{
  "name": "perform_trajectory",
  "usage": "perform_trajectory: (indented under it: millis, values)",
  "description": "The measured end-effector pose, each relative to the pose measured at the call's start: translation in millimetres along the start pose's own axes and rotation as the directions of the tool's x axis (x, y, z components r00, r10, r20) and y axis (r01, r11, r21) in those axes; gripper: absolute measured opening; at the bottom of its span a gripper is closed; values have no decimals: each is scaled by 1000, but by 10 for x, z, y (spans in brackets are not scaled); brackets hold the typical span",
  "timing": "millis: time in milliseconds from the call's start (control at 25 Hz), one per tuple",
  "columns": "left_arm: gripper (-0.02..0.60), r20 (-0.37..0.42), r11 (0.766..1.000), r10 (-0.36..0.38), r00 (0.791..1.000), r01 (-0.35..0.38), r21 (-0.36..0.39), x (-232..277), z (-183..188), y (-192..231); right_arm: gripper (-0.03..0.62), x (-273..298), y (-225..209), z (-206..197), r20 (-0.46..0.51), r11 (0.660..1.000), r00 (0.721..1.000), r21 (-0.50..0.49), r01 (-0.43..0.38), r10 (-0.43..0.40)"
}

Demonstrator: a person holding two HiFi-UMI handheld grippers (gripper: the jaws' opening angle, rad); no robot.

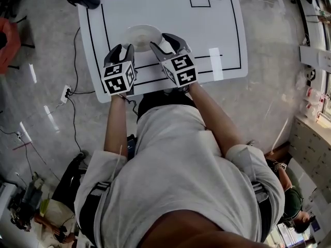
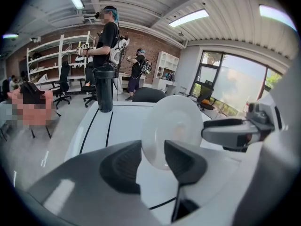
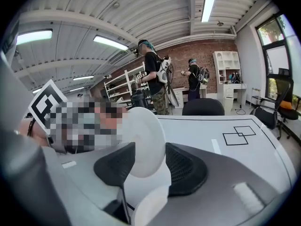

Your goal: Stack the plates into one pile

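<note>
Plate (image 1: 139, 35) sits clamped, tilted, in right tongs (image 1: 164, 43); left tongs (image 1: 121, 51), apart, slant down beside it.

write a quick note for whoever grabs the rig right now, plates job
Right tool: shut on the rim of a white plate, held tilted over the near end of the table.
Left tool: jaws apart, the plate's lower edge in the gap, no clear grip.
Done: cannot tell; only this one plate shows, no pile or other plates in view.
To do: probably find the other plates and set this one on them.
</note>
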State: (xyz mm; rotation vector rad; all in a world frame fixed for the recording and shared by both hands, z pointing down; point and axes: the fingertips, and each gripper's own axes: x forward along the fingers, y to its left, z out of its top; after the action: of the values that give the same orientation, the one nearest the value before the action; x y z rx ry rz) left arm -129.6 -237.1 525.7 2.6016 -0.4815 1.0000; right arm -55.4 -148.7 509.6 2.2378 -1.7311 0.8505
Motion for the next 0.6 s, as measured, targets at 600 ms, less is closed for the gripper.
perform_trajectory:
  millis: [600]
  values:
    - [146,-12,999,-14,1000,15,31,-122,-282,-544,209,-511,-166,-349,5,999,1000,36,14,-15]
